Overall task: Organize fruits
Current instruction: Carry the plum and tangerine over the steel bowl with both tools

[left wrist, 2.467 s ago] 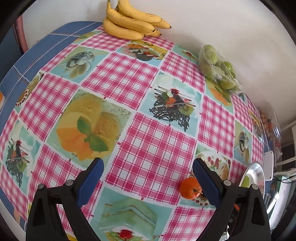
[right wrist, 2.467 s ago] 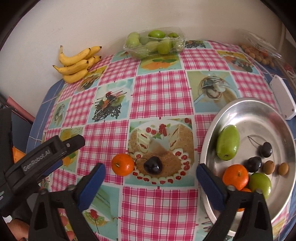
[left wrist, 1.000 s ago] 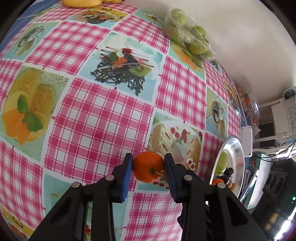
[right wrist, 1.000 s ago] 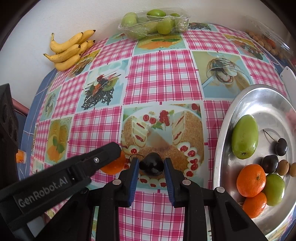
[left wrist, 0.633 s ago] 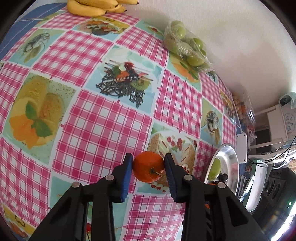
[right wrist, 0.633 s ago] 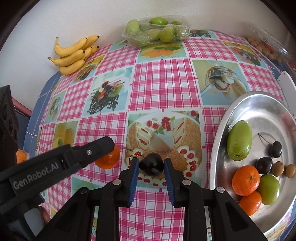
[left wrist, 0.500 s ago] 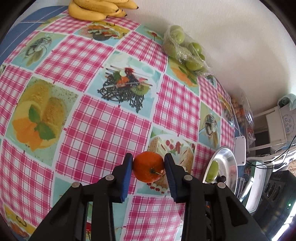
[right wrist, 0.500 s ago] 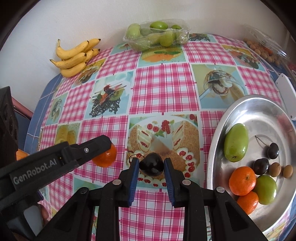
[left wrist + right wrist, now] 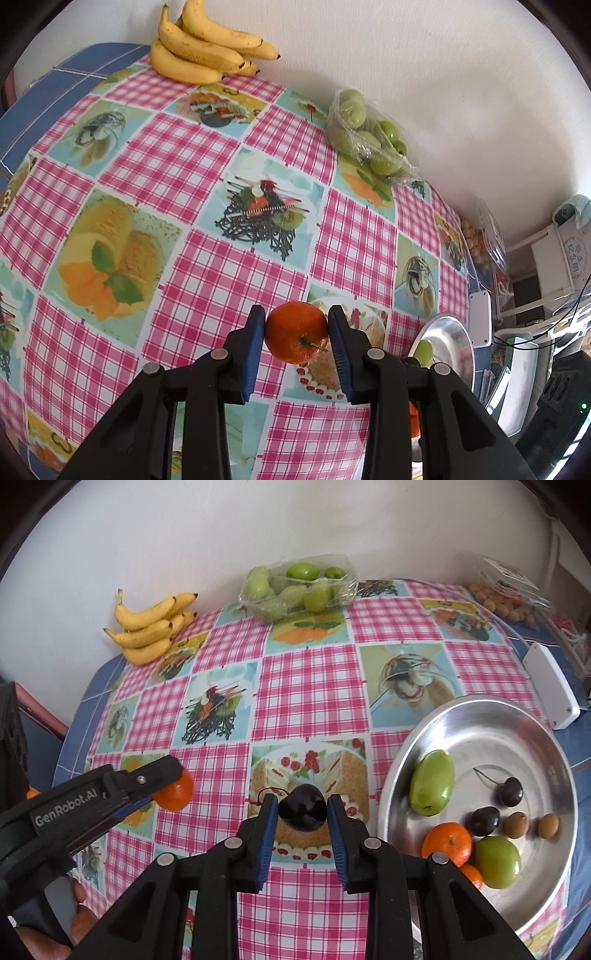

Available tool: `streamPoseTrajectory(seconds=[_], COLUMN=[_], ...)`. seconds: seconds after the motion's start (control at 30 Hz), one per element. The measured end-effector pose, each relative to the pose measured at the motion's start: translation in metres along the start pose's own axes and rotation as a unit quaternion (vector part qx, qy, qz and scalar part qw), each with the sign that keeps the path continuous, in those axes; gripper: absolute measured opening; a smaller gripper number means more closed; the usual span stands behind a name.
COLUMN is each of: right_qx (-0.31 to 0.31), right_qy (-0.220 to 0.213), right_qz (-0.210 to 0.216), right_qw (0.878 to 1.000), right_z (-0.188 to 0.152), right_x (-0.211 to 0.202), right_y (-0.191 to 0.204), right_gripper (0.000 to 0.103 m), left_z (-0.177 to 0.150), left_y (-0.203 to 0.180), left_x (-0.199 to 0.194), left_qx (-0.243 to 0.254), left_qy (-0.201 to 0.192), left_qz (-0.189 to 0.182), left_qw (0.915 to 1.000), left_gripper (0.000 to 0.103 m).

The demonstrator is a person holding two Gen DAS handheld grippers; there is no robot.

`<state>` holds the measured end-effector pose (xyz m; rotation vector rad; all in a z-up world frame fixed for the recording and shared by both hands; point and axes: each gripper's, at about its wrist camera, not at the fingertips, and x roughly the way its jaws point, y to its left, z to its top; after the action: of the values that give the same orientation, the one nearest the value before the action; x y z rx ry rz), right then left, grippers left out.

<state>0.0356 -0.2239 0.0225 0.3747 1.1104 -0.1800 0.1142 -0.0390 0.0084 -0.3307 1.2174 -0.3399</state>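
Two fingers [image 9: 255,343] clamping tangerine [image 9: 296,331], cherry [image 9: 303,807]

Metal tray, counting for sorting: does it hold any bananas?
No, the bananas lie by the wall, outside the metal tray.

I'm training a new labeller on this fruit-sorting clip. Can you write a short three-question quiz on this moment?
1. What does the left gripper hold?
2. True or false: the right gripper is shut on a cherry.
3. Which lies in the metal tray? A bananas, B a tangerine, C a white box.

Key: 1 an orange. 2 true. 3 B: tangerine.
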Motion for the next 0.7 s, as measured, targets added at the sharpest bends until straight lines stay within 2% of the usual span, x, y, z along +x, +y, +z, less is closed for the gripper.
streamPoseTrajectory(seconds=[0.23,0.7], right_qx=[0.029,0.117], right_qy=[-0.005,-0.02], right_qz=[-0.015,-0.034], right_qw=[0.999,0.992], right_z=[0.002,0.004], right_x=[-0.006,-0.023], right_y=[-0.024,-0.091], right_gripper=[0.03,0.03], left_z=[-0.003,-0.019], left_y=[-0.009,-0.043], left_x=[-0.001,0.006], left_qx=[0.013,0.072], left_qy=[-0.003,0.013], left_qz=[-0.001,-0.003], left_qw=[0.9999,0.9973], left_gripper=[0.036,0.036])
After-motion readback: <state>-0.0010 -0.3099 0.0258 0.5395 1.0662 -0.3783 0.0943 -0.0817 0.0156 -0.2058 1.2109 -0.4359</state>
